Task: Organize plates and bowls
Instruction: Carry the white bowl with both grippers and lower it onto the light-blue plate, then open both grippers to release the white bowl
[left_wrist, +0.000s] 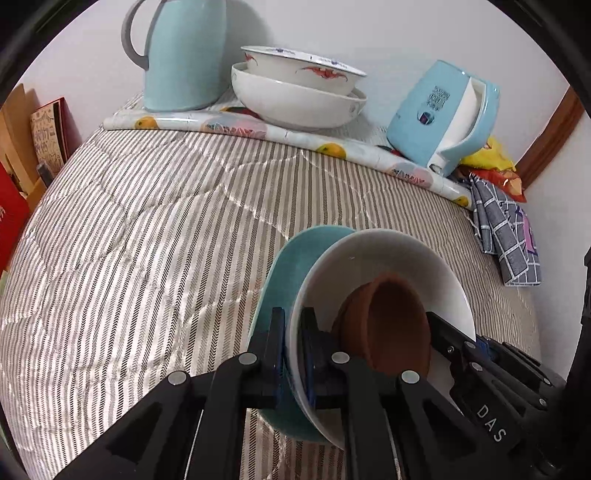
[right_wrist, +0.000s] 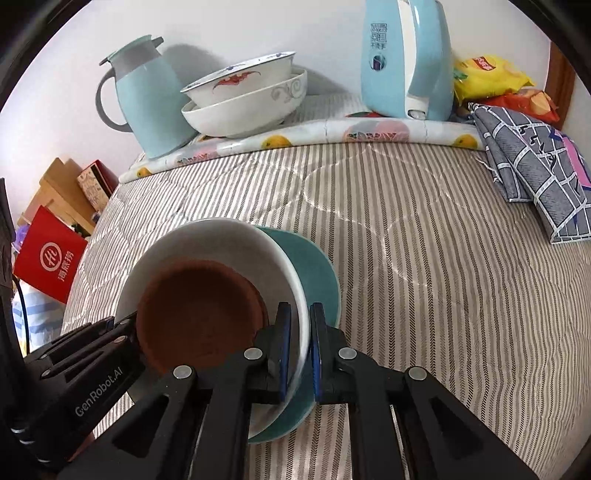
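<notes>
A white bowl (left_wrist: 388, 254) (right_wrist: 221, 240) with a brown bowl (left_wrist: 395, 325) (right_wrist: 199, 306) inside it hangs low over a striped quilt. My left gripper (left_wrist: 291, 332) is shut on its left rim, and its fingers (right_wrist: 122, 325) show in the right wrist view. My right gripper (right_wrist: 300, 332) is shut on the opposite rim, its fingertips (left_wrist: 436, 325) showing in the left wrist view. A teal plate (left_wrist: 291, 258) (right_wrist: 314, 266) sits right under the white bowl. I cannot tell whether the pads also catch the plate. Two more bowls (left_wrist: 295, 99) (right_wrist: 240, 110) are stacked at the back.
At the back, on a fruit-print mat (left_wrist: 236, 125), stand a light blue jug (left_wrist: 184, 55) (right_wrist: 147, 99) and a blue kettle (left_wrist: 443, 114) (right_wrist: 406, 59). A grey checked cloth (left_wrist: 506, 236) (right_wrist: 535, 177) and snack bags (right_wrist: 487, 74) lie at the right. A red bag (right_wrist: 48, 254) stands off the left edge.
</notes>
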